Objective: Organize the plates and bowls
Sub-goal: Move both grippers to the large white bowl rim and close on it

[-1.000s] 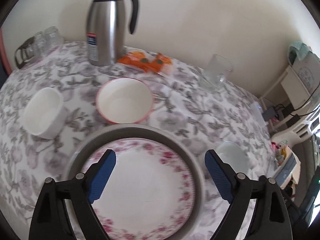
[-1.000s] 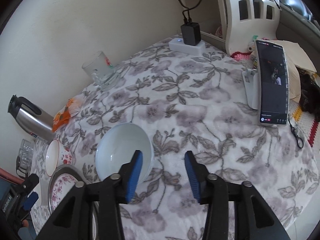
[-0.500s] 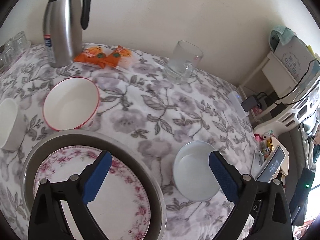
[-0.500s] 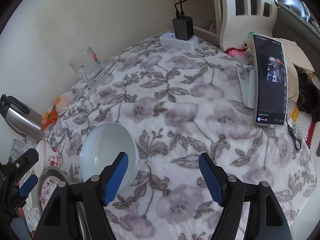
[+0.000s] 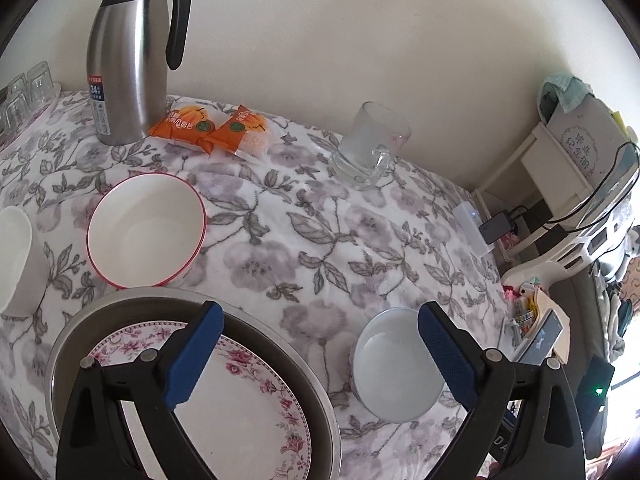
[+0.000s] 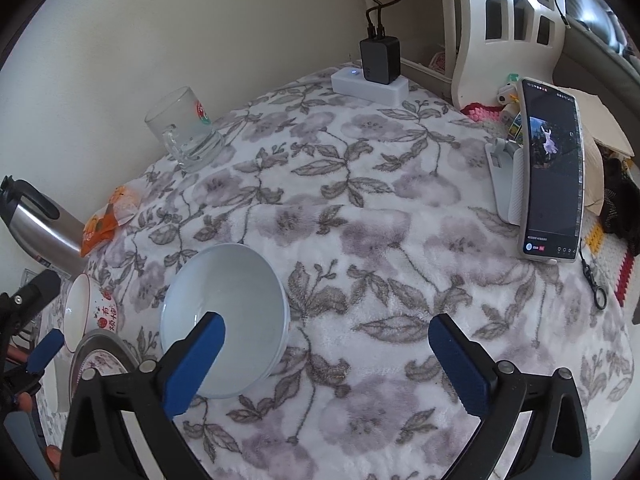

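A floral-rimmed plate [image 5: 240, 408] lies in a grey metal pan [image 5: 120, 304] at the lower left. A red-rimmed white bowl [image 5: 146, 228] sits behind it, and a white bowl [image 5: 12, 264] is at the left edge. A pale blue bowl [image 5: 396, 364] sits on the cloth to the right; it also shows in the right wrist view [image 6: 228, 312]. My left gripper [image 5: 316, 344] is open and empty above the gap between pan and blue bowl. My right gripper [image 6: 326, 354] is open and empty, its left finger over the blue bowl.
A steel thermos [image 5: 128, 52], orange snack packets [image 5: 212, 128], a glass mug [image 5: 368, 148] and several glasses [image 5: 24, 92] stand at the back by the wall. A phone on a stand [image 6: 550, 172] and a charger block [image 6: 372, 76] sit at the table's right edge.
My right gripper has opened wide, its left finger now over the blue bowl. My left gripper swung right from above the plate, bringing the blue bowl into view, then back a little left.
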Tool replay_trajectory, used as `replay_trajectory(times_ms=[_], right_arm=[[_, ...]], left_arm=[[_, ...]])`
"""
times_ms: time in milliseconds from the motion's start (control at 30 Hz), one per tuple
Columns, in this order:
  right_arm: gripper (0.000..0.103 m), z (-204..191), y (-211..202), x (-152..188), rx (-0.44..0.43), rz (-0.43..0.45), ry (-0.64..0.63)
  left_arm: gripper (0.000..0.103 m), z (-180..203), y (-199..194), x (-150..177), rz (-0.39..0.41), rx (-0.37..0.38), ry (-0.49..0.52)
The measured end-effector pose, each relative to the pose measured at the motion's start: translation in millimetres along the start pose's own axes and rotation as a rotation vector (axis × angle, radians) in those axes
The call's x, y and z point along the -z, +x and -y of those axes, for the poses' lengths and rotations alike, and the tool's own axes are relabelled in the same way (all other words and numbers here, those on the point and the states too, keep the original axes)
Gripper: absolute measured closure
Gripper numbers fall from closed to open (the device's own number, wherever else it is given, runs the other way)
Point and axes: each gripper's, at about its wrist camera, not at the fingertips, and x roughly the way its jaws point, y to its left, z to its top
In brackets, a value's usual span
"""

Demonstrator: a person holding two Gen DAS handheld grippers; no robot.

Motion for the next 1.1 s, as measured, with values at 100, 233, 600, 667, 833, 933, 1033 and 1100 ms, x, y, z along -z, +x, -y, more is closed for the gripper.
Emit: replay_trajectory(times_ms=[100, 233, 600, 667, 833, 933, 1033, 1100], right_arm=[[0.0, -2.2, 0.1, 1.2, -0.003, 0.001, 0.004], [0.0, -2.9, 0.0, 2.4, -0.031, -0.001, 0.031], [0.0, -1.5, 5.4, 4.8, 0.004, -0.008, 0.047], [0.0, -1.6, 5.8, 4.6, 0.0, -0.005, 0.045], [0.0, -5.0, 11.5, 6.5, -0.001, -0.018, 0.032], [0.001, -4.4, 13.1, 6.8, -0.004, -0.023, 0.036], [0.009, -2.1, 15.7, 7.6, -0.007, -0.028, 0.043], [0.019, -1.5, 19.2, 8.8, -0.006, -0.041, 0.043]], left_arm=[[0.005, -10.8, -7.6, -5.5, 0.03, 0.008, -0.024], [0.005, -29.8, -19.8, -14.4, 0.08, 0.004, -0.064], [0.005, -45.6, -23.4, -18.6, 0.028, 0.011, -0.077], [0.005, -37.9, -17.1, -15.4, 0.007, 0.02, -0.051], [0.005, -16.1, 1.0, -4.3, -0.054, 0.057, -0.025], [0.005, 0.0, 11.7, 3.9, -0.079, 0.044, 0.019], [0.007, 13.4, 21.9, 12.0, -0.108, 0.047, 0.053], [0.012, 22.3, 28.8, 17.1, -0.123, 0.051, 0.079]])
